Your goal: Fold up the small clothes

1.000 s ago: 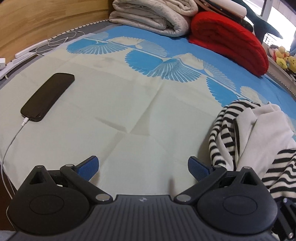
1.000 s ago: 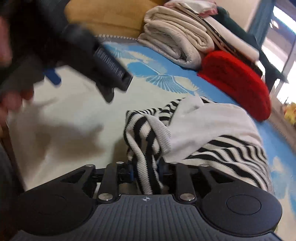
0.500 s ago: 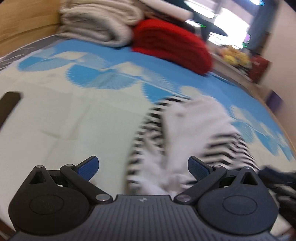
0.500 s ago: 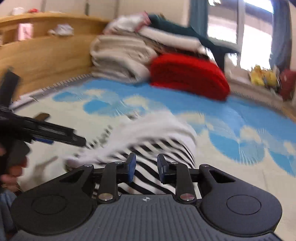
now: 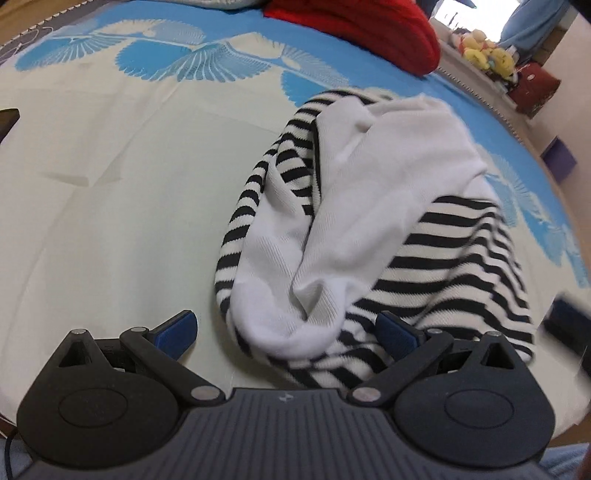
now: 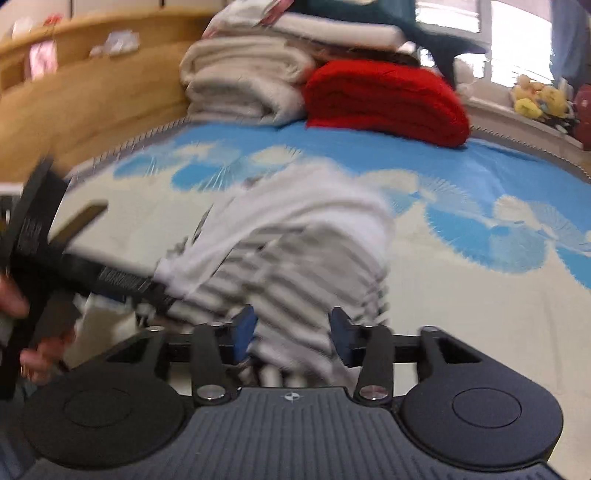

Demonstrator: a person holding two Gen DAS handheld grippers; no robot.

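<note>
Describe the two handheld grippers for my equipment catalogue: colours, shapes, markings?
Both match: left gripper and right gripper have a ribbed dark grey body with a small round emblem, black round-ended linkage arms with silver pivot pins, and blue fingertip pads.

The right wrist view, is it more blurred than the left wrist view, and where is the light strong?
Right wrist view: the striped garment is smeared by motion blur, and the window is overexposed. Left wrist view: the garment is mostly sharp, blurred only at the right edge; fisheye distortion bends the bedsheet.
</note>
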